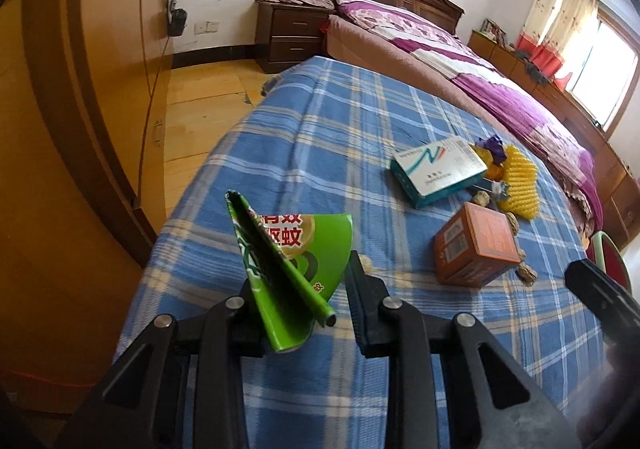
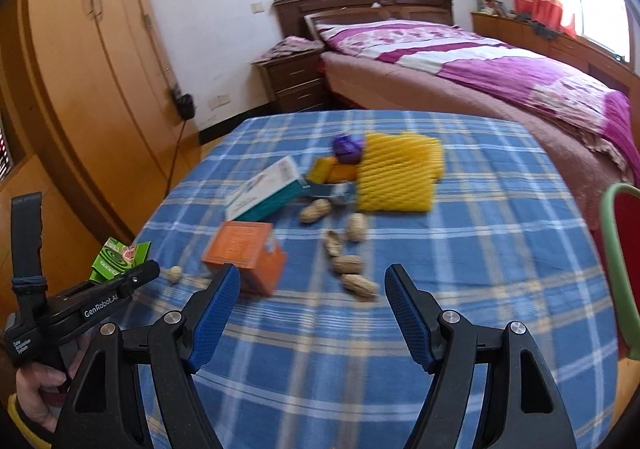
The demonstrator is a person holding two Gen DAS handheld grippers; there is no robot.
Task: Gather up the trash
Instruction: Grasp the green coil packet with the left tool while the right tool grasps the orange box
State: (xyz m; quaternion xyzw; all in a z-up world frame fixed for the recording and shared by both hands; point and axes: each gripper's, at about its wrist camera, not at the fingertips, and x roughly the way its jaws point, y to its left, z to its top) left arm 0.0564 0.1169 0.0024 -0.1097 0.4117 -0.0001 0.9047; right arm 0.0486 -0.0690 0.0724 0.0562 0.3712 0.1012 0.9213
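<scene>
My left gripper (image 1: 304,289) is shut on a flattened green mosquito-coil box (image 1: 280,261) and holds it above the left edge of the blue plaid table (image 1: 320,129); the box also shows in the right wrist view (image 2: 120,253). My right gripper (image 2: 312,309) is open and empty above the table's near side. Ahead of it lie an orange box (image 2: 244,257), a white and teal box (image 2: 268,189), several peanut shells (image 2: 348,265), a yellow foam net (image 2: 396,173), a purple wrapper (image 2: 346,147) and small orange packets (image 2: 332,171).
A bed with a purple quilt (image 2: 500,65) stands behind the table, with a dark nightstand (image 2: 292,77) beside it. A wooden wardrobe (image 2: 80,89) fills the left. A red chair with a green frame (image 2: 620,269) stands at the right edge.
</scene>
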